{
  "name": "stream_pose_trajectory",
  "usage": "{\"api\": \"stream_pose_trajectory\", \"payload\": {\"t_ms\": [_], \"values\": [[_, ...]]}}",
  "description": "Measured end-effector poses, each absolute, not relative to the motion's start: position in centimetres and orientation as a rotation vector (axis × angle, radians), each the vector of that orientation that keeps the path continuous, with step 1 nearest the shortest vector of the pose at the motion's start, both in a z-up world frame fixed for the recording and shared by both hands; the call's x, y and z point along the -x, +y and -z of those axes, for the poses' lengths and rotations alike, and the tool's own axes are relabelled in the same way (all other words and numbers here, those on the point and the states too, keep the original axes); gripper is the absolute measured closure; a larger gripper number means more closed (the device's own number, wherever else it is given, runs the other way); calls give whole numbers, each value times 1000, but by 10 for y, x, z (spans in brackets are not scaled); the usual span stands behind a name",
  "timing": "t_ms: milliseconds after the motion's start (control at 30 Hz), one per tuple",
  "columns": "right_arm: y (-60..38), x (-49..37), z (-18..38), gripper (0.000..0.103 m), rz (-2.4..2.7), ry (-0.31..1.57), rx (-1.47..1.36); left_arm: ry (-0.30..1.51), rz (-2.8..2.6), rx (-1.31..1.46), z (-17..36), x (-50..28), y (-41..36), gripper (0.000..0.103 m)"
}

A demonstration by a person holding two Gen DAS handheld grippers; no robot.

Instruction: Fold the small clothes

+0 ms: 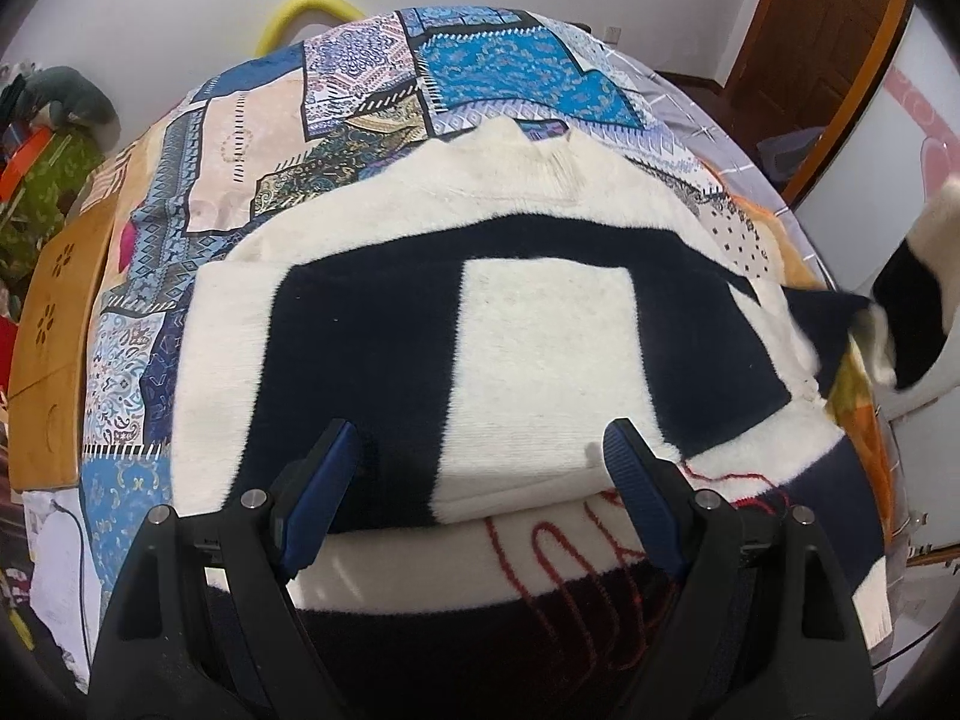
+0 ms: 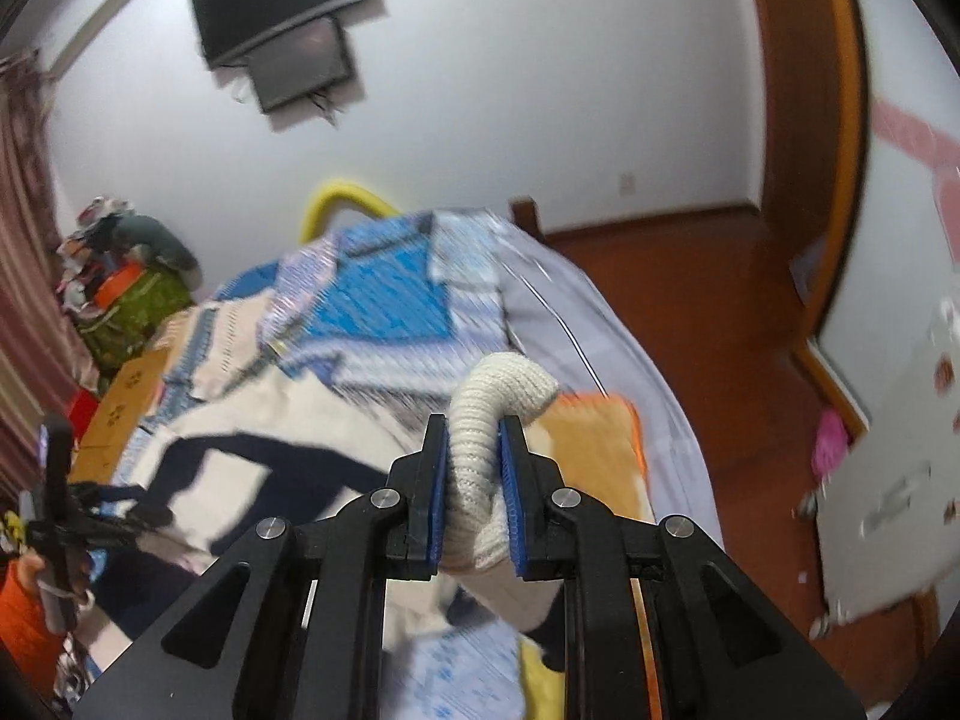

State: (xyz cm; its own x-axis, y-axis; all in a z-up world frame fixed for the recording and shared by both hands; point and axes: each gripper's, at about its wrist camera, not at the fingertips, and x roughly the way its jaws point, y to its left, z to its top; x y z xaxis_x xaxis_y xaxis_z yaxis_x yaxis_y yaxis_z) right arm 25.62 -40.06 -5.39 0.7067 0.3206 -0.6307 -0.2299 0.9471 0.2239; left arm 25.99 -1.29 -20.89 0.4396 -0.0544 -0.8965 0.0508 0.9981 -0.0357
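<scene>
The cream-and-navy fuzzy knit sweater lies spread on the bed over a patchwork-print bedspread, collar toward the far end, one side already turned in over the body. The right claw is clamped on the ribbed cream cuff of the sleeve, which is lifted off the bed out to the sweater's right side. The left claw hangs low over the near hem with its jaws well apart and nothing between them; whether the pads touch the knit I cannot tell.

What worries me is the grip on that cuff. It is a narrow pinch on a thick, springy rib, and the right view is smeared with motion, so a quick swing could tug the cuff free and drop the sleeve in a heap. If instead the grip holds and the pull runs too far, my guess is the whole sweater drags sideways and the turned-in side comes undone, since the left claw pins nothing down. The fuzzy pile could also catch on the ridged blue pads. Red stitched lettering near the hem sits under the left claw and might snag.

As for containers, I see none for certain; the orange shape on the heap beside the bed is too blurred to name.
</scene>
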Motion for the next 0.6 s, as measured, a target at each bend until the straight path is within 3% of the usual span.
{"api": "stream_pose_trajectory", "payload": {"t_ms": [233,600], "values": [[-349,-263,4,88,-417,615,-99,1072,63,40,195,-251,5,19],[-232,-267,-16,88,-613,563,0,982,31,96,168,-230,47,19]]}}
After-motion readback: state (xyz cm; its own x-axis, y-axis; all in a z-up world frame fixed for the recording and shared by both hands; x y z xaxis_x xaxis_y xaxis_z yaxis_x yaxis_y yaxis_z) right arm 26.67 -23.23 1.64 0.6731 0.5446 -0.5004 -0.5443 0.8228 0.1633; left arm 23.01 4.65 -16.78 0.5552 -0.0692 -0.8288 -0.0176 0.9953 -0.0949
